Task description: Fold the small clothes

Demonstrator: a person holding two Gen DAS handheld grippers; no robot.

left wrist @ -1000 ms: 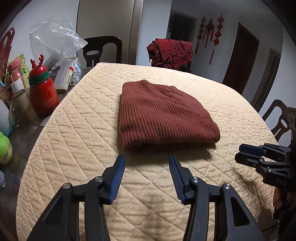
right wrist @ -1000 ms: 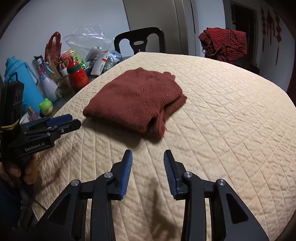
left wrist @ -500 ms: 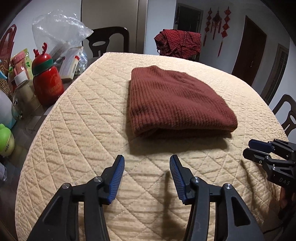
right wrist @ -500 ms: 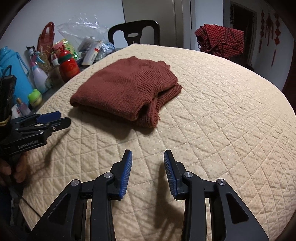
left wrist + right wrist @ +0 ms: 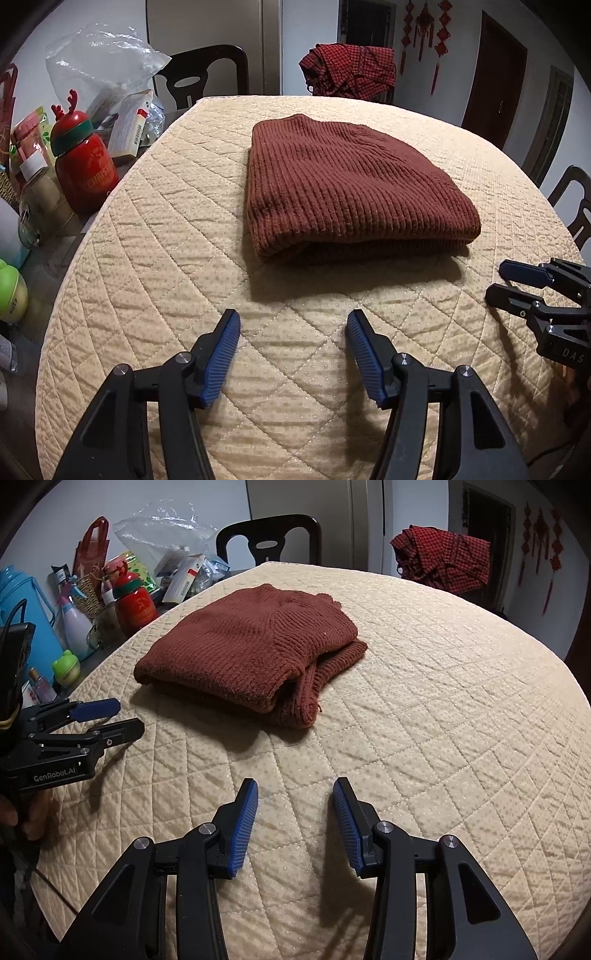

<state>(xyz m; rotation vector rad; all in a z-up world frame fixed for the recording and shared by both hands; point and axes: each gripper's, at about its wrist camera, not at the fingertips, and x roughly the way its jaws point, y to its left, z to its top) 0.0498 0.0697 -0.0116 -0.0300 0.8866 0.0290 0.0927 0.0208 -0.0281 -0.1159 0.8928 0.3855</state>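
My left gripper and right gripper hovered over the near edge of the bench, jaws opening with nothing between them. The folded brown sweater lay mid-bench on the quilted cover, well short of the far edge, apart from both grippers.

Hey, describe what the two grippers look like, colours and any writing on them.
Both are black with angular cut-out arms, silver pivot screws and ribbed blue finger pads. The left gripper reads "GenRobot.AI" along its side and trails a dark cable; the right gripper shows the letters "DAS".
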